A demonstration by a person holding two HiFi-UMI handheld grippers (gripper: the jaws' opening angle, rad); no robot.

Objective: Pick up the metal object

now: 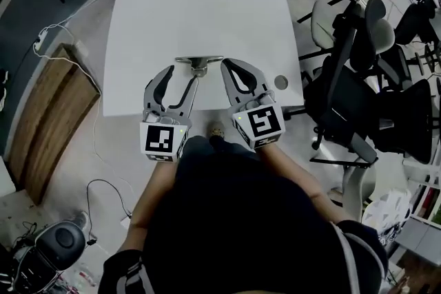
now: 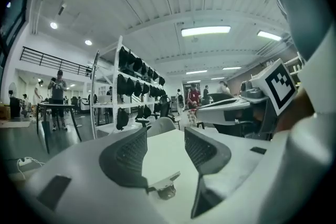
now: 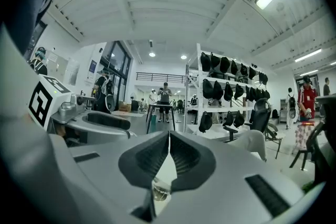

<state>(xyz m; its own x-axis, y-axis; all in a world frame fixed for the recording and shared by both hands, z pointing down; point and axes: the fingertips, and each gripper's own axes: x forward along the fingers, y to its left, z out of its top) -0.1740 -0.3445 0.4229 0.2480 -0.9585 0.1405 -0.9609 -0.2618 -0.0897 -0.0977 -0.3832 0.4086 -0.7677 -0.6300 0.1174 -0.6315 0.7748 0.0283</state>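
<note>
A small metal object [image 1: 199, 64], a flat bar with a stub under it, lies near the front edge of the white table [image 1: 200, 10]. My left gripper [image 1: 183, 72] is open, and its tips reach the object from the near side. In the left gripper view the object [image 2: 165, 187] lies on the table low between the spread jaws of that gripper [image 2: 165, 147]. My right gripper [image 1: 231, 64] sits just right of the bar's end with its jaws shut. In the right gripper view that gripper [image 3: 169, 139] has its tips touching, and a bit of the metal object [image 3: 157, 192] shows through the gap lower down.
A round cable hole [image 1: 280, 82] is in the table near its right front corner. Black office chairs [image 1: 358, 79] crowd the right side. A wooden board [image 1: 48, 120] and cables lie on the floor to the left.
</note>
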